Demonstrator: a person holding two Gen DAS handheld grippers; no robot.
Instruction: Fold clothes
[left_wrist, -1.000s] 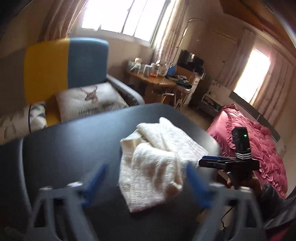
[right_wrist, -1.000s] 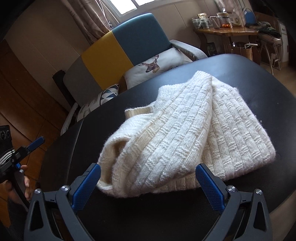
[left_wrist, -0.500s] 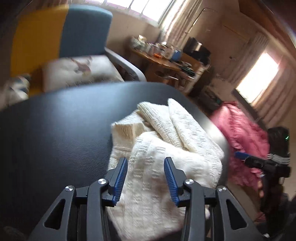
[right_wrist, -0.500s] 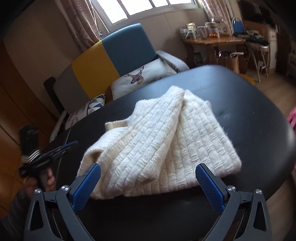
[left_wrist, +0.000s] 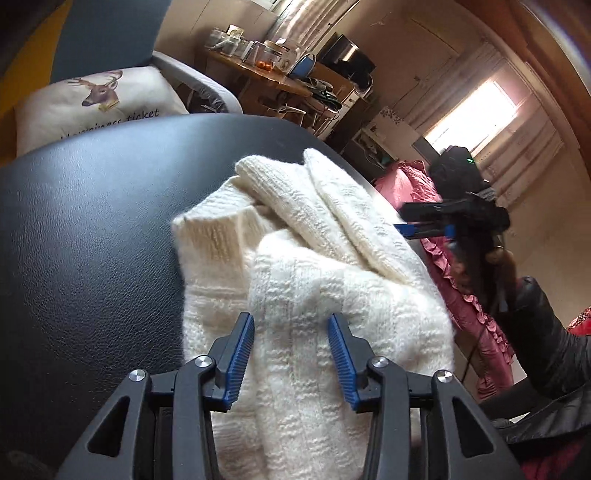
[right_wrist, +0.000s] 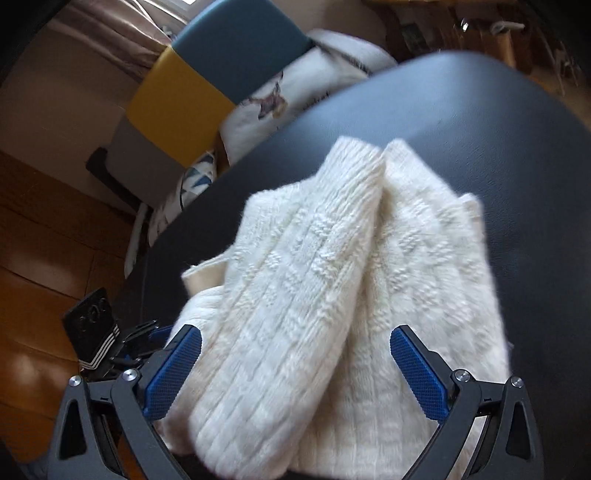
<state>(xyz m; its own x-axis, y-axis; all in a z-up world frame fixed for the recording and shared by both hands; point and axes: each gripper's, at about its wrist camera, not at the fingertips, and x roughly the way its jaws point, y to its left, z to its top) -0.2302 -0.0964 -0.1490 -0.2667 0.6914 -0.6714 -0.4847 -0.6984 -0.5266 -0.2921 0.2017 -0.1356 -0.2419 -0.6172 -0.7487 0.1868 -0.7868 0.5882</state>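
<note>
Cream knitted sweater (left_wrist: 314, 280) bunched on black leather-look desk (left_wrist: 92, 229). Left tool (left_wrist: 291, 354) half spread, astride a sweater fold. Right tool (right_wrist: 295, 373) spread wide over the sweater's near edge.

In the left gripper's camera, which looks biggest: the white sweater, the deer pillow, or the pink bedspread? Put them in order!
1. White sweater, though it lies closest to the camera.
2. Deer pillow.
3. Pink bedspread, partly hidden; its spot against the pillow is unsure.
</note>
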